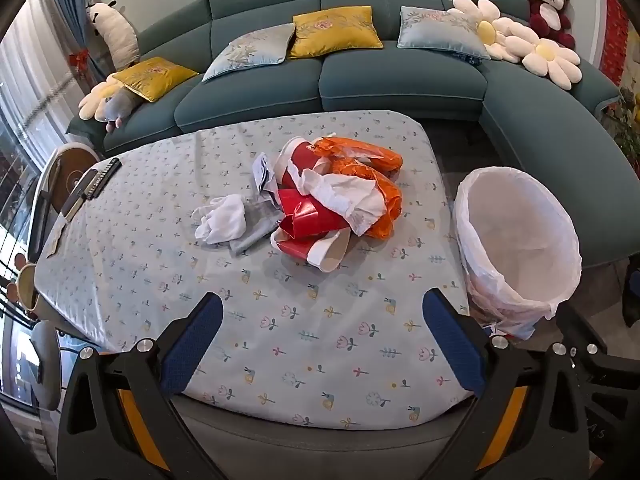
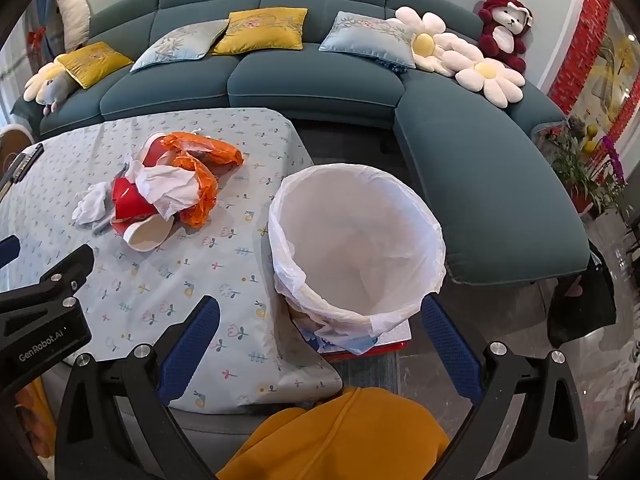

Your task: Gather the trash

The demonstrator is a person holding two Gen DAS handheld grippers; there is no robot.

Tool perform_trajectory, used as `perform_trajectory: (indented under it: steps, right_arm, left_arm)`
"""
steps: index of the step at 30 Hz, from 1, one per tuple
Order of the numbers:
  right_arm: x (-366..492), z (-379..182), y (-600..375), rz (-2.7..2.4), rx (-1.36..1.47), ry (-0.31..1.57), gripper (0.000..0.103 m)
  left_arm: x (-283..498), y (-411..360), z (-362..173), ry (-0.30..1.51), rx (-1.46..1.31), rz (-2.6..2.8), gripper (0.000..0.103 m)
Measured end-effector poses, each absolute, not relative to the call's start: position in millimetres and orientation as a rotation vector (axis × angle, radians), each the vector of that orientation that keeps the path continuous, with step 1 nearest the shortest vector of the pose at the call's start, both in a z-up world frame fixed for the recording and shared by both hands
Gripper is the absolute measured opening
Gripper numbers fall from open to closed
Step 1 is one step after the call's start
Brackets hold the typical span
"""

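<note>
Both jaws stand wide and empty: your left gripper (image 1: pixel 322 344) and right gripper (image 2: pixel 320 346). That heap of red paper cups, orange plastic and white tissue (image 1: pixel 324 204) sits mid-worktop; grab loosely and pieces may miss the white-lined bin (image 2: pixel 356 240).

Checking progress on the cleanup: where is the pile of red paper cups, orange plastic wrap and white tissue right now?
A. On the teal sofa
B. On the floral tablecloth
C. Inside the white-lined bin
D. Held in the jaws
B: the pile of red paper cups, orange plastic wrap and white tissue lies on the floral tablecloth, while the white-lined bin beside the table looks empty.
</note>
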State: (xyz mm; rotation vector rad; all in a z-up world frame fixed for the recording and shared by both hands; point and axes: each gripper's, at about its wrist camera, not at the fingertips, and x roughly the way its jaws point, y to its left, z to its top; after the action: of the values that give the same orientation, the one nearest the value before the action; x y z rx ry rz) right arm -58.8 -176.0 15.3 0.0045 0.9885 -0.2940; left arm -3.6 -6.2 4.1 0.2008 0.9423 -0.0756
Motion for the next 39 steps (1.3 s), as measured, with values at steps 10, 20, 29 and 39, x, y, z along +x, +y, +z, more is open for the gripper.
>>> perform_trajectory:
  steps: [10,20,29,39]
  right_arm:
    - [-58.2,15.3,-175.9,-0.294,0.007,0.99,0.096]
    - [-58.6,17.1,-175.4,-0.295,0.006,0.988,0.096]
    - [-58.5,17.1,-175.5,-0.295,0.008,0.988,0.096]
    - [-58.0,21.0,-175.2,-0.297,0.009,0.981,0.096]
  left_arm:
    - [0.5,-1.6,3.2,0.968,0.185,-0.071,0.093]
    - [1.3,0.9,2.7,0.967,0.163,-0.068,0.093]
    - [-0.4,-2.0,2.7,0.951,0.189,-0.088,0.093]
    - [-2.4,-4.1,4.9,0.934,0.201,-0.093,0.093]
